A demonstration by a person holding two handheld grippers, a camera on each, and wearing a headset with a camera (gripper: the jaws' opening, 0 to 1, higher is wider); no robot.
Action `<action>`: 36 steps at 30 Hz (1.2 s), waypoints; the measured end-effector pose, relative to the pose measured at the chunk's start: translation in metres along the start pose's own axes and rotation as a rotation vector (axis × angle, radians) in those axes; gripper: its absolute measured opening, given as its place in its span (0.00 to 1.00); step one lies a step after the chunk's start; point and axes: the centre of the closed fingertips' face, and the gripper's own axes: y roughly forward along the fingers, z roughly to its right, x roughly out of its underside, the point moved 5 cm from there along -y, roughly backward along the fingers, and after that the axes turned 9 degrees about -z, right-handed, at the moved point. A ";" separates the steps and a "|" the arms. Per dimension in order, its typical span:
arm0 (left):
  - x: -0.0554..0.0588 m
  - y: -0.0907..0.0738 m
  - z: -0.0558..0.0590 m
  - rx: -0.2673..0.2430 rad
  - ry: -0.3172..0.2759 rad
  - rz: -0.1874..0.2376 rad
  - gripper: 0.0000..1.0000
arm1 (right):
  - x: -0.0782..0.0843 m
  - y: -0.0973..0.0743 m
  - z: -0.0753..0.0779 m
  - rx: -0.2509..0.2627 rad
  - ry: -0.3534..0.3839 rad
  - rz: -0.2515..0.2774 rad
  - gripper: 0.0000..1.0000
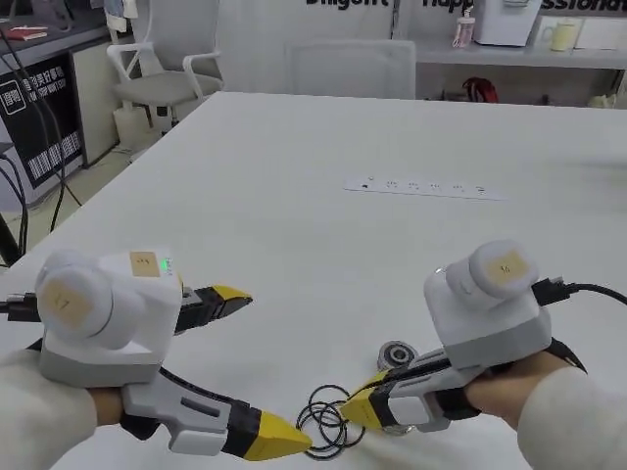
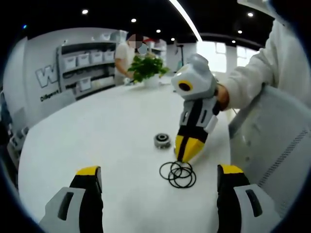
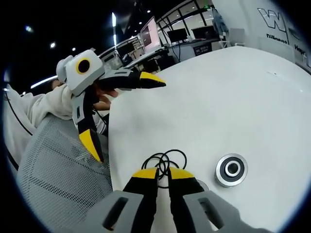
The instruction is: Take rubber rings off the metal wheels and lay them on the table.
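My left gripper hangs wide apart at near left. My right gripper is pressed together, tips at the rubber rings heaped on the table; a metal wheel lies just beyond them.

Open-plan office or lab workspace, large white table carrying a power strip, white office chair alongside, wall shelves of storage bins, potted plant, desk monitors, recessed ceiling spotlights, large wall lettering.
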 end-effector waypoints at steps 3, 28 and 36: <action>0.000 0.000 0.000 0.001 0.001 0.000 1.00 | -0.001 -0.002 0.001 0.006 -0.002 0.007 0.06; 0.001 0.002 0.002 0.017 -0.005 -0.003 1.00 | -0.019 -0.026 0.010 0.056 0.003 0.103 0.14; 0.001 0.002 0.004 0.024 -0.010 0.001 1.00 | -0.025 -0.038 0.015 0.084 -0.003 0.143 0.18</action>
